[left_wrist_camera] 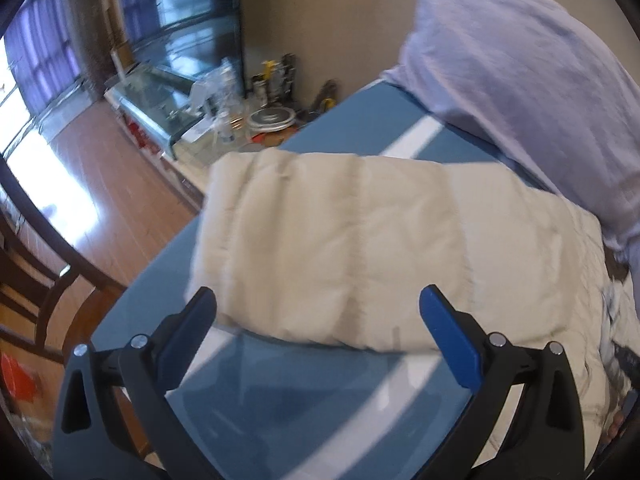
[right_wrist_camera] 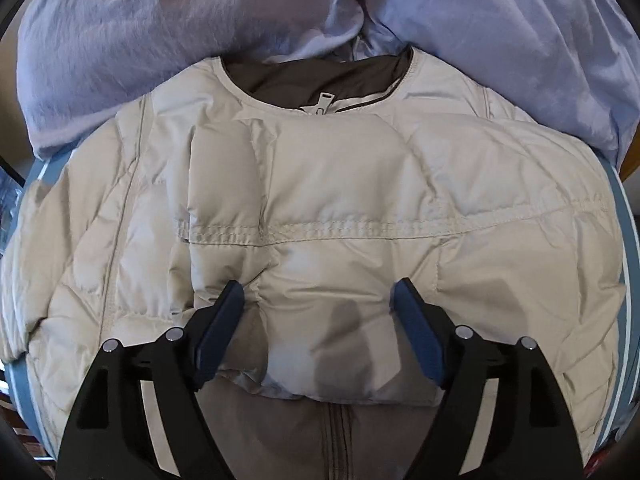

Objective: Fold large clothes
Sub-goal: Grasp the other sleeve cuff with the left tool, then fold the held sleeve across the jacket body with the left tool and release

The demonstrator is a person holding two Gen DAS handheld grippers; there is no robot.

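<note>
Cream puffer jacket (right_wrist_camera: 320, 200) on blue table (left_wrist_camera: 320, 400), collar toward lilac garment (right_wrist_camera: 160, 20), long axis across. We see no readable label. Left gripper (left_wrist_camera: 316, 312) open, empty; right gripper (right_wrist_camera: 318, 304) open above jacket.

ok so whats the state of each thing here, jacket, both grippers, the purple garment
cream puffer jacket: lying on the blue table, sleeves folded in over the front, zipped at the collar
left gripper: open, nothing between its fingers, over the jacket's edge
right gripper: open, fingers straddling a puffy fold, not pinching it
lilac garment: loose and crumpled behind the jacket's collar
</note>
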